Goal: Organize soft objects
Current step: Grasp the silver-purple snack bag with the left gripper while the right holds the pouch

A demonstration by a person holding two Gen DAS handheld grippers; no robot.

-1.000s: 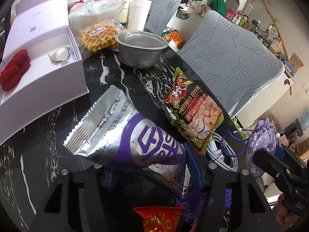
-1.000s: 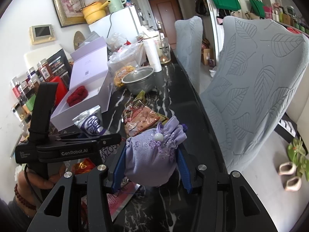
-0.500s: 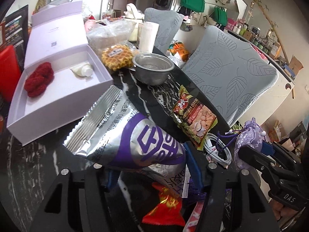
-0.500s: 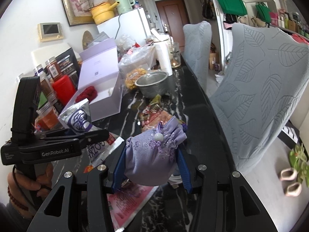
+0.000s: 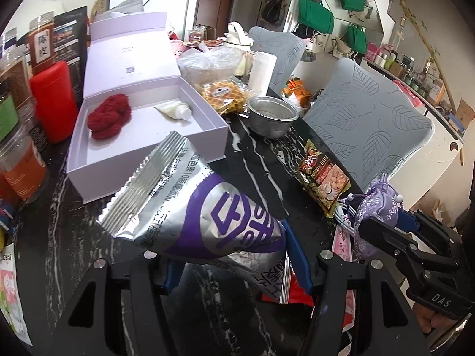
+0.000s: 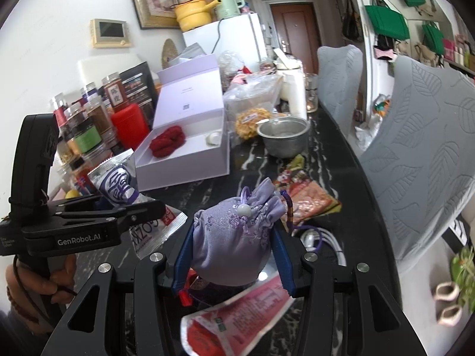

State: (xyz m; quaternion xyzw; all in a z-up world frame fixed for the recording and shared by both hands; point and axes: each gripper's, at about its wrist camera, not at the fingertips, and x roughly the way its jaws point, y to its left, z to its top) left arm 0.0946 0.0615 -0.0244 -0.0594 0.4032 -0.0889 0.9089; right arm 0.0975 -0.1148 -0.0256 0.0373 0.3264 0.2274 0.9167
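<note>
My left gripper (image 5: 234, 255) is shut on a silver and purple snack bag (image 5: 190, 204) and holds it above the black marble table (image 5: 261, 160). My right gripper (image 6: 234, 255) is shut on a lilac drawstring pouch (image 6: 234, 237), also held above the table; the pouch shows at the right of the left wrist view (image 5: 377, 210). An open white box (image 5: 142, 130) stands ahead on the left and holds a red knitted thing (image 5: 108, 115) and a white tube (image 5: 175, 111). The snack bag shows in the right wrist view (image 6: 117, 182).
A metal bowl (image 5: 271, 115), a waffle pack (image 5: 224, 95) and a cereal packet (image 5: 325, 178) lie beyond the grippers. Jars and a red canister (image 5: 53, 101) line the left edge. A white cable (image 6: 326, 243) and red packets (image 6: 237, 320) lie below. Grey chairs (image 6: 424, 160) stand on the right.
Both grippers have drawn back and risen with their loads. More of the white box, the jars and the near table now show.
</note>
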